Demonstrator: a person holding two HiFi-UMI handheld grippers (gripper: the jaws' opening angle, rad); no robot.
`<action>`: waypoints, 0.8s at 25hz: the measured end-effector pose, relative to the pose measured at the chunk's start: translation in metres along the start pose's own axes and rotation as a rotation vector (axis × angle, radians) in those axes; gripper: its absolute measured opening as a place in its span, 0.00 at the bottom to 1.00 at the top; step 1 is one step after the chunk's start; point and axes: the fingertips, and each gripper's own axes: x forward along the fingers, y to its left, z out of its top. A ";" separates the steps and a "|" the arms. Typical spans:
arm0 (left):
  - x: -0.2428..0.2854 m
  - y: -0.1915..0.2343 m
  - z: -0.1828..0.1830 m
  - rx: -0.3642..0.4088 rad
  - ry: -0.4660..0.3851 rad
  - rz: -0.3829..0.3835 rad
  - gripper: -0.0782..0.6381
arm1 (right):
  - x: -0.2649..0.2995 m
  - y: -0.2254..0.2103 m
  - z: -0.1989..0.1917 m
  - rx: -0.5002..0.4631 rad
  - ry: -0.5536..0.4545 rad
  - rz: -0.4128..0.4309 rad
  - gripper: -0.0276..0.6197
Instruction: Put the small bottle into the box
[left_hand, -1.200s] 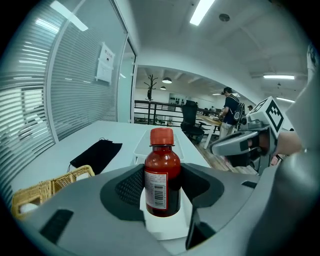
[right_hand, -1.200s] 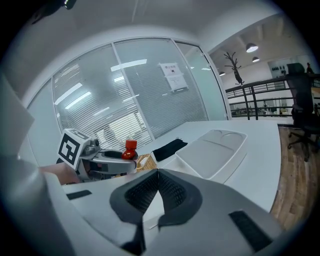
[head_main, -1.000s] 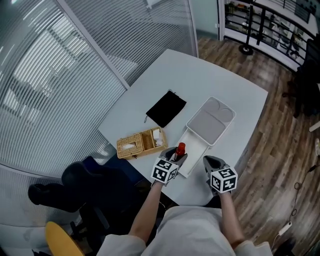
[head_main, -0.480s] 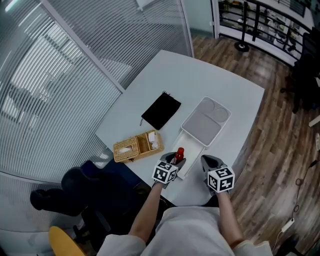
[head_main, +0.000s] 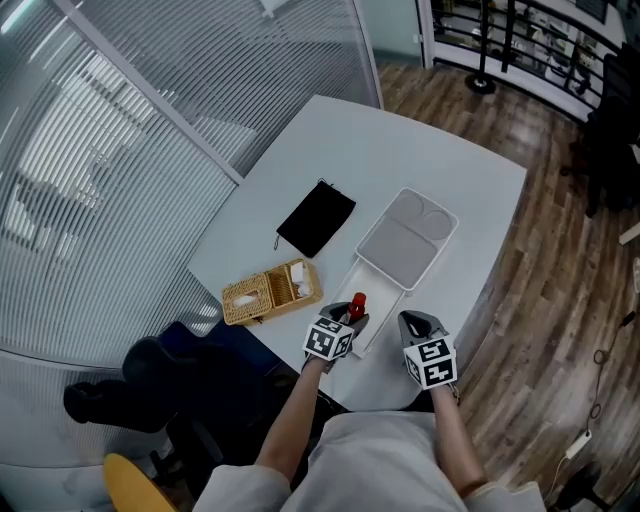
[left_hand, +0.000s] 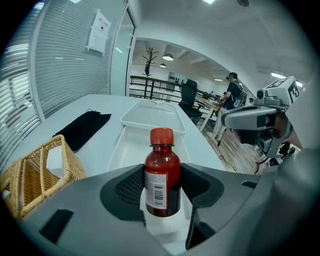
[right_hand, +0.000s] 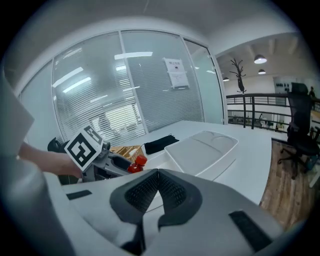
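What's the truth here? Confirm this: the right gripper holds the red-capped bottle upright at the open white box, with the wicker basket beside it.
Wrong gripper. The left gripper holds the bottle upright at the open white box, with the basket beside it; the left gripper view shows it between those jaws. The right gripper is shut on nothing.

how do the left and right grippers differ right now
The left gripper is shut on the bottle, holding it upright; the right gripper is shut on nothing, jaws together. The left gripper is at the near end of the box; the right gripper is beside the box, over the table. Both carry a marker cube and point away from the person.
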 end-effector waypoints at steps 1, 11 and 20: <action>0.002 0.000 -0.001 0.001 0.013 -0.002 0.44 | 0.000 0.001 -0.001 -0.026 0.008 -0.005 0.07; 0.023 0.002 -0.011 -0.016 0.102 -0.025 0.44 | 0.004 0.001 -0.002 -0.063 0.016 0.007 0.07; 0.040 0.003 -0.021 0.028 0.224 -0.024 0.44 | 0.003 -0.009 -0.002 -0.046 0.012 0.005 0.07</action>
